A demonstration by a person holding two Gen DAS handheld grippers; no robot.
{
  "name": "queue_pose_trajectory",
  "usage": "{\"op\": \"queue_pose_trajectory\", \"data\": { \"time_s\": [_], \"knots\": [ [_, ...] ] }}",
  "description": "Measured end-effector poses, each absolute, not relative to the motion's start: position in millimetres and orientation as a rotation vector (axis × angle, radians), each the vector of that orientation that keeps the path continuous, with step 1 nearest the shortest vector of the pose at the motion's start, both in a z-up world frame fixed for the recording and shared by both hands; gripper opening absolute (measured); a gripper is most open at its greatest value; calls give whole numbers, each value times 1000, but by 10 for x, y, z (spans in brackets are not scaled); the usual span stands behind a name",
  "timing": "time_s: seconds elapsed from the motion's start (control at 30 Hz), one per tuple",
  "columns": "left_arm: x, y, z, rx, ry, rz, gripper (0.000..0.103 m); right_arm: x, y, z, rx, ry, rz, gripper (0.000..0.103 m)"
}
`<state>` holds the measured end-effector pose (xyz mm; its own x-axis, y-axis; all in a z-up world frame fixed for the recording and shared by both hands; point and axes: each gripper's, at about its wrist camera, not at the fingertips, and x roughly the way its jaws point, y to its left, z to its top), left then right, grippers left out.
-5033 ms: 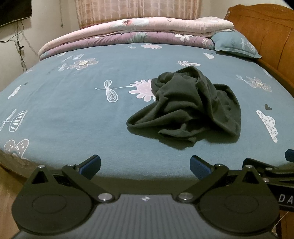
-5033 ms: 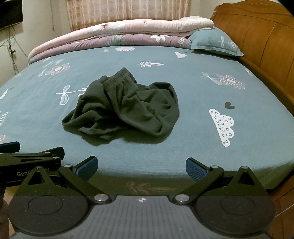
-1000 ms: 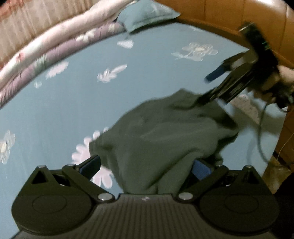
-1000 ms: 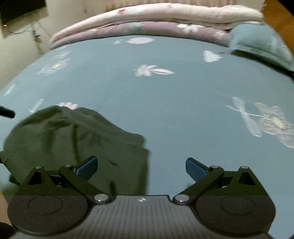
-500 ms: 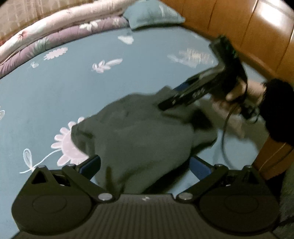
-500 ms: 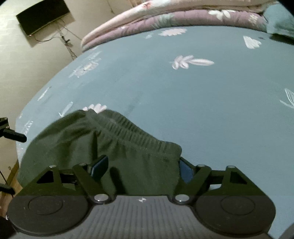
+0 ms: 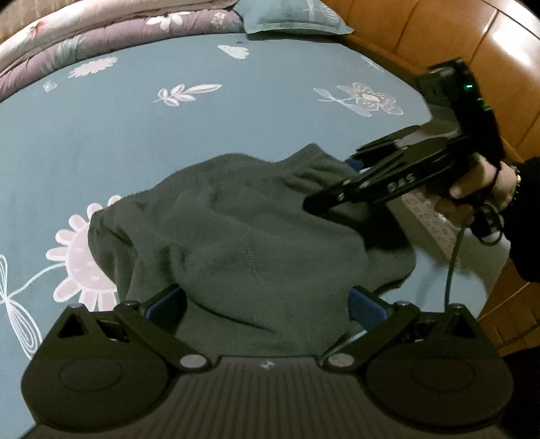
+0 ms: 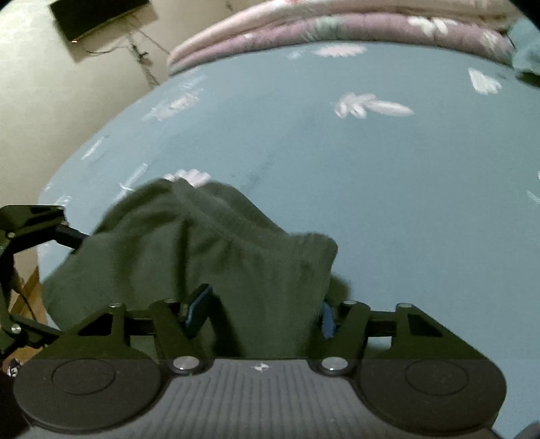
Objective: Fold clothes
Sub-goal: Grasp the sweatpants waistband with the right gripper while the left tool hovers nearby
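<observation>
Blue flowered bed (image 7: 209,128) with folded quilts (image 8: 337,30); wooden headboard (image 7: 438,40); dark screen (image 8: 98,15) on pale wall.

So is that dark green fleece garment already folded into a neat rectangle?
No, the dark green fleece garment lies crumpled in a loose heap on the blue flowered bedsheet.

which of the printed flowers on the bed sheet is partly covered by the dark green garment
The big pink daisy at the garment's left edge: its right petals disappear under the cloth. The pale flower near the headboard and the purple one by the quilt lie fully uncovered.
</observation>
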<state>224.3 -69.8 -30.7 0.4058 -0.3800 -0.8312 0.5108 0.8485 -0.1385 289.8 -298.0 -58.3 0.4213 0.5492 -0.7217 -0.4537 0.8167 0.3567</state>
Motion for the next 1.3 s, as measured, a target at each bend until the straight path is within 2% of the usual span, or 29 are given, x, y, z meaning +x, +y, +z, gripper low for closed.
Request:
{"op": "queue_pose_trajectory", "data": {
  "time_s": [0.1, 0.2, 0.27, 0.3, 0.33, 0.6, 0.8, 0.83, 0.9, 1.0, 1.07, 1.3],
  "knots": [
    [2287, -669, -429, 167, 1044, -541, 102, 2866, -3014, -449, 153, 889, 647, 52],
    [2234, -742, -492, 261, 1039, -507, 102, 2855, -2990, -325, 159, 835, 672, 49],
    [2196, -786, -425, 270, 1020, -492, 102, 2851, -2965, -348, 127, 853, 650, 33],
    [2180, -800, -383, 270, 1008, -485, 102, 2848, -2952, -363, 110, 864, 637, 12],
    [2169, -792, -316, 255, 990, -483, 102, 2846, -2939, -379, 92, 875, 624, 7],
    [2190, -729, 110, 190, 882, -471, 102, 2704, -3139, -131, 74, 828, 524, 6],
    [2251, -822, 158, 186, 858, -469, 102, 2517, -3447, 72, 2, 809, 391, 5],
    [2255, -845, 156, 183, 856, -476, 102, 2481, -3501, 94, -9, 809, 367, 1],
    [2254, -895, 164, 174, 851, -494, 102, 2410, -3634, 115, -64, 817, 268, 1],
    [2287, -952, 141, 164, 859, -512, 102, 2361, -3900, 92, 14, 856, 255, 1],
    [2304, -984, 121, 169, 869, -514, 102, 2318, -3954, 69, 46, 871, 290, 2],
    [2356, -1020, 105, 186, 917, -475, 102, 2459, -3639, -43, 128, 875, 503, 14]
  ]
}}
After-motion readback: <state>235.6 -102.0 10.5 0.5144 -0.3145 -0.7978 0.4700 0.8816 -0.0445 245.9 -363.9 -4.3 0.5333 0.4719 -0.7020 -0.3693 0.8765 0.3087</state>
